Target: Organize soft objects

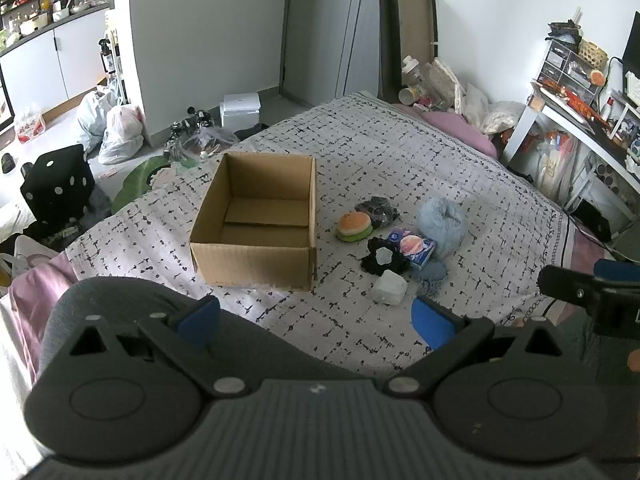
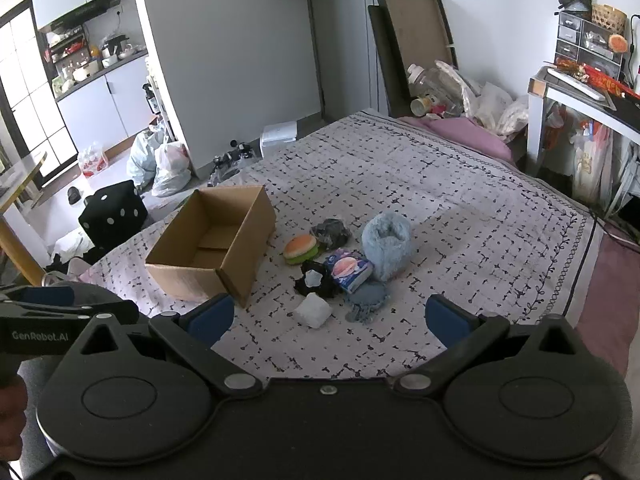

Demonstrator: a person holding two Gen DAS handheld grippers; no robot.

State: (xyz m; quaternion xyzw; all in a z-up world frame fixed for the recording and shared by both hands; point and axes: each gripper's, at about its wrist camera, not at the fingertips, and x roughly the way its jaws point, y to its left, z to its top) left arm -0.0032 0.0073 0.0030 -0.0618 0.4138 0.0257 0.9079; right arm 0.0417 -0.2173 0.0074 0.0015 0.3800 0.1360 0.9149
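Note:
An open cardboard box (image 1: 256, 220) (image 2: 212, 246) stands empty on the patterned bedspread (image 1: 400, 152) (image 2: 460, 200). To its right lies a cluster of soft things: a burger toy (image 1: 353, 225) (image 2: 301, 249), a fluffy blue hat (image 1: 442, 222) (image 2: 387, 244), a dark bundle (image 1: 378, 209) (image 2: 331, 232), a tissue pack (image 1: 416, 247) (image 2: 349, 270), a black scrunchie (image 1: 384, 260) (image 2: 314, 280), a blue cloth (image 2: 368, 298) and a white block (image 1: 389, 288) (image 2: 314, 311). My left gripper (image 1: 316, 320) and right gripper (image 2: 328, 320) are both open, held back near the bed's front edge, nothing between their fingers.
A pink pillow (image 1: 460, 128) and a heap of bags and bottles (image 2: 452, 92) sit at the bed's far corner. A white desk (image 2: 576, 92) with drawers stands at the right. Plastic bags (image 1: 116, 128) and a black dotted cube (image 1: 56, 186) lie on the floor to the left.

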